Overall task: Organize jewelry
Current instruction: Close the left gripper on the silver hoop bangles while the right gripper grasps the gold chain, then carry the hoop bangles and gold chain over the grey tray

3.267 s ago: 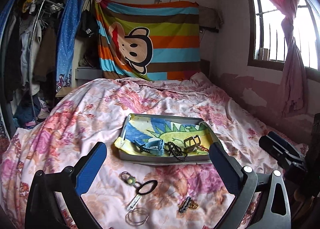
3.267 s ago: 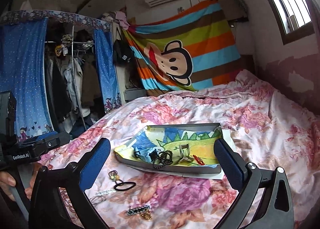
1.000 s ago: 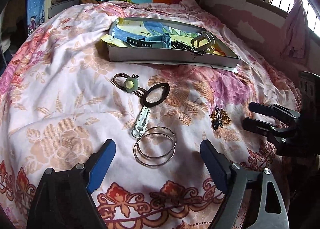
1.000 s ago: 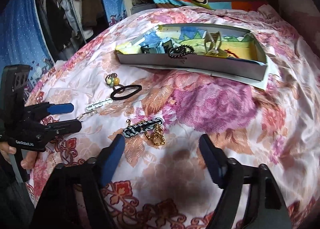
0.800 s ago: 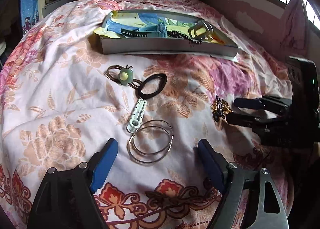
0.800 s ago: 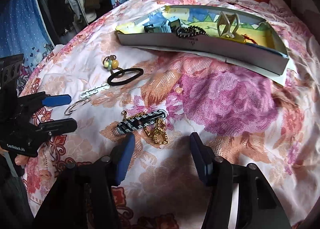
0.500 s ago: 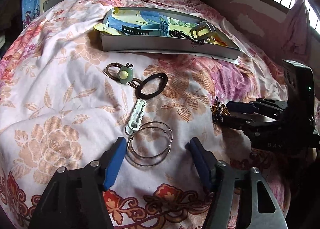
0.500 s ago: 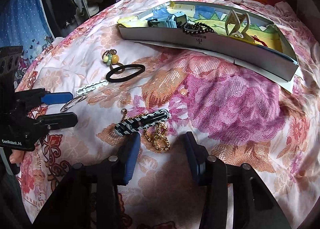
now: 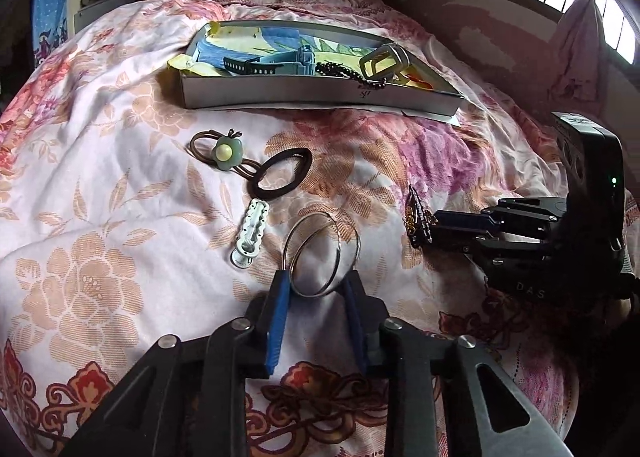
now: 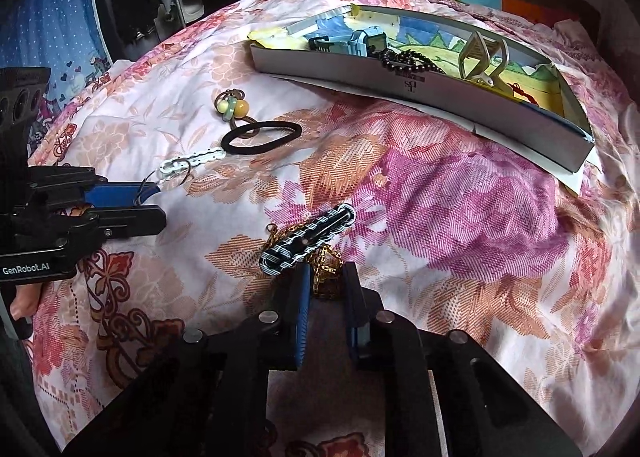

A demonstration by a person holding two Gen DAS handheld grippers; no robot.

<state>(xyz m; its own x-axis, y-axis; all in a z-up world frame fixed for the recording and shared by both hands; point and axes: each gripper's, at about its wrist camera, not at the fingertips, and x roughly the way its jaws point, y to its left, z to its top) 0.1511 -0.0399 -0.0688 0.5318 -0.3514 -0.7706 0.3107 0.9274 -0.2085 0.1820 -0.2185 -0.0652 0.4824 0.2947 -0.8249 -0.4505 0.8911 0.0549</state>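
Here, near the bed's front edge, the left tongs (image 9: pixel 316 285) are closing on the upturned bangles (image 9: pixel 320 253) and the right tongs (image 10: pixel 325 289) on the gold chain (image 10: pixel 326 271), evidently for transfer to the tray (image 9: pixel 320 95).

Left gripper (image 9: pixel 316 283) and right gripper (image 10: pixel 325 277) both angled downward, side by side, jaws closing.

Both cameras sit low over the bed (image 9: pixel 100 197), tilted down along their own fingers toward the tray (image 9: pixel 320 95). Each sees the other gripper beside it; both share the bedspread and tray.
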